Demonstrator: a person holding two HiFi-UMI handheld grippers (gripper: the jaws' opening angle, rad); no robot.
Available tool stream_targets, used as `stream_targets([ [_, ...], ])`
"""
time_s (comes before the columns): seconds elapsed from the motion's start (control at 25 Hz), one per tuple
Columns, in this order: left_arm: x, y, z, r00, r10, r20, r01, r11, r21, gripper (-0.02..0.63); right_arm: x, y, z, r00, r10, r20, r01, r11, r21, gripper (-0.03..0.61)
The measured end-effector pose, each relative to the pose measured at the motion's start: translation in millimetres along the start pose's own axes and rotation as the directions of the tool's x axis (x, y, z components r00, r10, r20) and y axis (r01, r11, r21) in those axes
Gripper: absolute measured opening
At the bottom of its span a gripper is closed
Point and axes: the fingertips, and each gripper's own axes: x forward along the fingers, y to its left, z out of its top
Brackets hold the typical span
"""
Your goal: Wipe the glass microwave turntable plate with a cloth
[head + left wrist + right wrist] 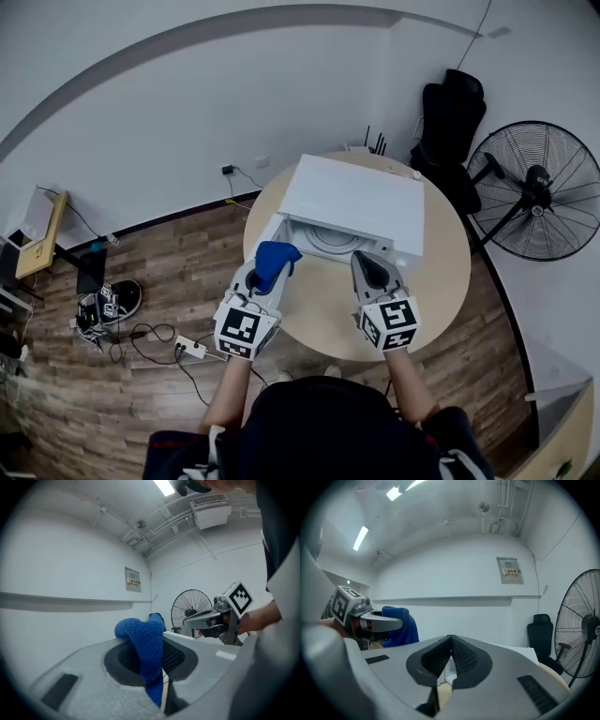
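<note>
Both forearms reach forward side by side. The left gripper pinches a blue cloth; the right gripper, seemingly level, has jaws together, empty.

My head camera looks steeply down on the round table and white microwave, with the left gripper and right gripper close below. Each gripper camera rides just behind its jaws, facing level towards the wall. Both share the fan, and each shows the other gripper.
</note>
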Motion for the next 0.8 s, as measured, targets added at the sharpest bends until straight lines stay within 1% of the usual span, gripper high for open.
stream_targets([
  [0.24, -4, -1, 9, 1.000, 0.003, 0.019, -0.003, 1.000, 0.010, 0.054, 1, 6, 4, 1.000, 0.013, 0.004, -0.013, 1.000, -0.020, 0.011],
  [0.8, -7, -4, 12, 1.000, 0.011, 0.015, -0.011, 1.000, 0.010, 0.054, 4, 13, 7, 0.999, 0.034, 0.010, -0.034, 0.999, -0.020, 0.011],
])
